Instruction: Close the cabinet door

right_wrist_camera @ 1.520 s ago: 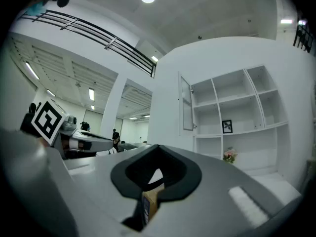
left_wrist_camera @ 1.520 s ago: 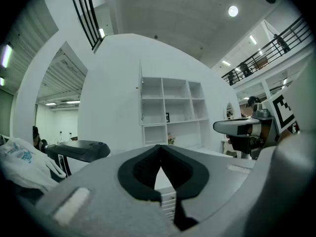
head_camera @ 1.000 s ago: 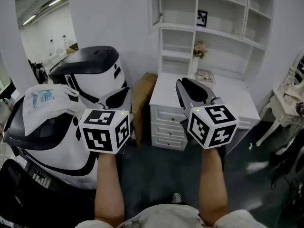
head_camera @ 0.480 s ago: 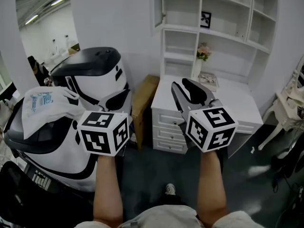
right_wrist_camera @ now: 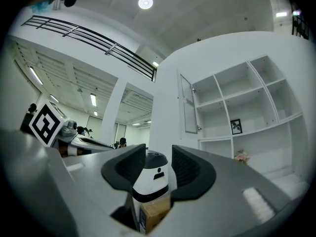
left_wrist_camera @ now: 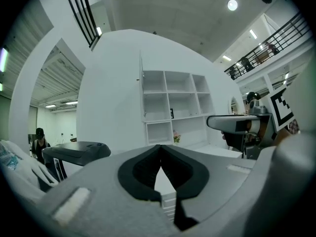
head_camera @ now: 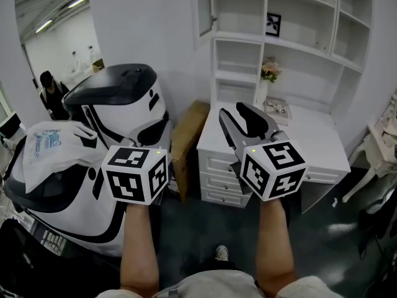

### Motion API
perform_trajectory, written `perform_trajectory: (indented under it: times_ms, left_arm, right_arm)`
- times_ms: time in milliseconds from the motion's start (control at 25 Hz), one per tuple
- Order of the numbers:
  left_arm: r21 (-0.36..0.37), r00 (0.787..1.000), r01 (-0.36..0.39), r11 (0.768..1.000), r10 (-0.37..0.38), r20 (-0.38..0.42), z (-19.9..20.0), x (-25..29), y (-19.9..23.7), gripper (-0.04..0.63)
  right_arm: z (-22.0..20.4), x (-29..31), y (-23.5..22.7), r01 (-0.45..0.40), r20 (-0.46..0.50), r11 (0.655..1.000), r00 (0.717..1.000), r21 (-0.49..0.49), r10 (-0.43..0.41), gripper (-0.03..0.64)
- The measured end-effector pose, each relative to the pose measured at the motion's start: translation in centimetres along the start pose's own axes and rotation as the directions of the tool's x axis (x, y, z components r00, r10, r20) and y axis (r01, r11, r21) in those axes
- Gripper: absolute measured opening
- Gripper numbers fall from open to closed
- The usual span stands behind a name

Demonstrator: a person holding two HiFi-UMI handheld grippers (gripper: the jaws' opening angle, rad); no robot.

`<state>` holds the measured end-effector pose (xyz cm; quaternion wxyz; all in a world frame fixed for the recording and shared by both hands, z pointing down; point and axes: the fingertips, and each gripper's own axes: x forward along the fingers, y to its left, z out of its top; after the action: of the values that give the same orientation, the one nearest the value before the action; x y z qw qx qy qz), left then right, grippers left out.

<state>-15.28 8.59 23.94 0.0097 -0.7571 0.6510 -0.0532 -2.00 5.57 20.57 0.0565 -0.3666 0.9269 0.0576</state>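
Observation:
The white cabinet door (head_camera: 203, 8) stands swung open at the top left of the white shelf unit (head_camera: 304, 36), far ahead of both grippers. It also shows as a narrow panel, the door (left_wrist_camera: 141, 90), in the left gripper view and as the door (right_wrist_camera: 187, 105) in the right gripper view. My left gripper (head_camera: 162, 121) is held level with its tips (left_wrist_camera: 159, 148) meeting, nothing in it. My right gripper (head_camera: 232, 110) points towards the unit; its jaws have just been opening and stand apart (right_wrist_camera: 158, 154) with nothing between them.
A large white-and-black pod-shaped machine (head_camera: 118, 104) fills the left, with a plastic bag (head_camera: 49, 138) on it. A cardboard box (head_camera: 186, 129) leans beside a white desk with drawers (head_camera: 316, 148). A flower vase (head_camera: 268, 73) and a framed picture (head_camera: 273, 23) stand on the shelves. A person (head_camera: 53, 95) stands far left.
Both grippers have come closer to the shelf unit, which now looks nearer. The right gripper's jaws have spread apart; the left stays shut.

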Motion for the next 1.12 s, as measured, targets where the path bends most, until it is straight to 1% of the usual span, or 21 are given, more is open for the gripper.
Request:
perform_trajectory:
  times_ms: [560, 1120]
  left_arm:
    - [0.012, 0.998, -0.061, 0.998, 0.061, -0.030, 0.3, 10.0, 2.4, 0.002]
    - [0.004, 0.989, -0.135, 0.991, 0.135, -0.052, 0.9, 16.5, 3.7, 0.002]
  right_arm:
    - [-1.4, 8.1, -7.0, -0.071, 0.012, 0.997, 0.997, 0.024, 0.070, 0.196]
    - [-1.9, 14.4, -11.6, -0.168, 0.021, 0.985, 0.986, 0.035, 0.167, 0.218]
